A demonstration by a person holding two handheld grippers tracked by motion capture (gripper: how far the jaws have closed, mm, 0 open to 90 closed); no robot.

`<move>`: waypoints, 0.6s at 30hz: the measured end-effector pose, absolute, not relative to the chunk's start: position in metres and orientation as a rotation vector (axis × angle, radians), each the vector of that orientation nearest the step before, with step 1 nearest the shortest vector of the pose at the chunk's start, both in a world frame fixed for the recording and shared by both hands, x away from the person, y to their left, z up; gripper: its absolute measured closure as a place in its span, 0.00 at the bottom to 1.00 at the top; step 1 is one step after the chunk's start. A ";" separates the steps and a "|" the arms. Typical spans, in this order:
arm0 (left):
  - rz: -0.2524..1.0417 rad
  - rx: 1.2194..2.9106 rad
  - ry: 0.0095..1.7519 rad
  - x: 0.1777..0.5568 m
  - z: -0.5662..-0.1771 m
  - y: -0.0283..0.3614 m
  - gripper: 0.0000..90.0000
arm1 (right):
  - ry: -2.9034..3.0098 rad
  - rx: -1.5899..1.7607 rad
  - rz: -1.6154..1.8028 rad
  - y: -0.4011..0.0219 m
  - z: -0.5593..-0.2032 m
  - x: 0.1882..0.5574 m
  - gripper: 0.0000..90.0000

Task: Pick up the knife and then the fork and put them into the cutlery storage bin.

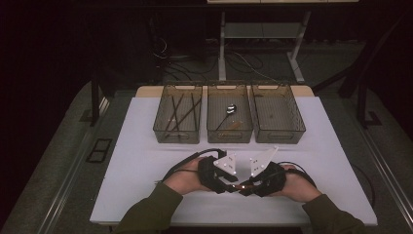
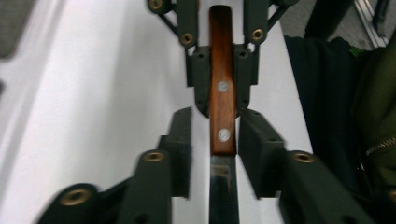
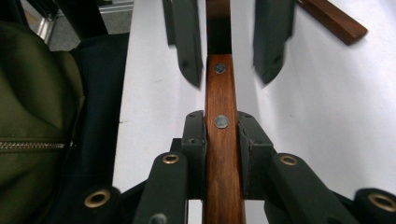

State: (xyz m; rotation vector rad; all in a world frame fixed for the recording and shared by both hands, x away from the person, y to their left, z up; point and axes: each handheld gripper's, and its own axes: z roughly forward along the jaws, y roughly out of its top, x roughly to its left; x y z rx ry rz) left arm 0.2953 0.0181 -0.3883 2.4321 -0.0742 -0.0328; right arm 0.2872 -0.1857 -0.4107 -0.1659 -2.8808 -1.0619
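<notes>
The right tongs [image 3: 221, 128] clamp the knife's wooden handle [image 3: 223, 154], while the left tongs [image 2: 215, 140] stand apart around it.

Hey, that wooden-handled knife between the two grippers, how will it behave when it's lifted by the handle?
Likely stiff: the knife runs straight from riveted wooden handle to metal blade. The flat-sided handle probably won't roll, and the right gripper clamps it squarely. The smooth, polished-looking wood may slide a little; the blade end may dip.

A knife [image 2: 222, 107] with a riveted reddish-brown wooden handle and dark blade, level above the table.
</notes>
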 end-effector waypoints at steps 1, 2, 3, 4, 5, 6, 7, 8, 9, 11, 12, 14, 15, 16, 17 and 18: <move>-0.018 2.421 -0.056 0.296 -0.387 0.021 0.66 | -2.884 -0.171 -1.063 -0.187 -0.411 0.288 0.84; -0.032 2.406 -0.011 0.296 -0.386 0.026 0.62 | -2.886 -0.180 -1.059 -0.188 -0.411 0.288 0.84; -0.031 2.394 0.002 0.296 -0.386 0.030 0.59 | -2.893 -0.192 -1.056 -0.189 -0.411 0.289 0.84; -0.020 2.378 0.026 0.297 -0.386 0.035 0.57 | -2.900 -0.195 -1.058 -0.190 -0.411 0.289 0.84; -0.013 2.362 0.057 0.298 -0.386 0.040 0.54 | -2.902 -0.206 -1.057 -0.192 -0.411 0.290 0.84; -0.018 2.350 0.112 0.299 -0.387 0.046 0.53 | -2.911 -0.209 -1.059 -0.194 -0.411 0.292 0.84; -0.005 2.343 0.137 0.299 -0.388 0.050 0.51 | -2.919 -0.246 -1.046 -0.196 -0.411 0.292 0.84; 0.015 2.338 0.167 0.300 -0.389 0.055 0.49 | -2.920 -0.255 -1.048 -0.198 -0.411 0.293 0.84; 0.030 2.320 0.208 0.301 -0.390 0.061 0.48 | -2.923 -0.270 -1.043 -0.200 -0.411 0.295 0.84; 0.060 2.288 0.270 0.302 -0.390 0.072 0.46 | -2.922 -0.328 -1.033 -0.205 -0.411 0.296 0.84; 0.073 2.277 0.288 0.303 -0.390 0.075 0.44 | -2.927 -0.359 -1.031 -0.209 -0.410 0.297 0.84; 0.126 2.247 0.350 0.303 -0.391 0.086 0.40 | -2.930 -0.413 -1.033 -0.216 -0.410 0.300 0.84; 0.139 2.232 0.380 0.303 -0.392 0.091 0.38 | -2.934 -0.442 -1.036 -0.220 -0.409 0.301 0.84; 0.157 2.218 0.407 0.303 -0.392 0.096 0.36 | -2.932 -0.485 -1.034 -0.224 -0.408 0.303 0.84; 0.173 2.205 0.436 0.302 -0.394 0.101 0.34 | -2.931 -0.516 -1.034 -0.228 -0.408 0.305 0.84; 0.180 2.196 0.460 0.302 -0.395 0.105 0.33 | -2.931 -0.547 -1.038 -0.232 -0.407 0.307 0.84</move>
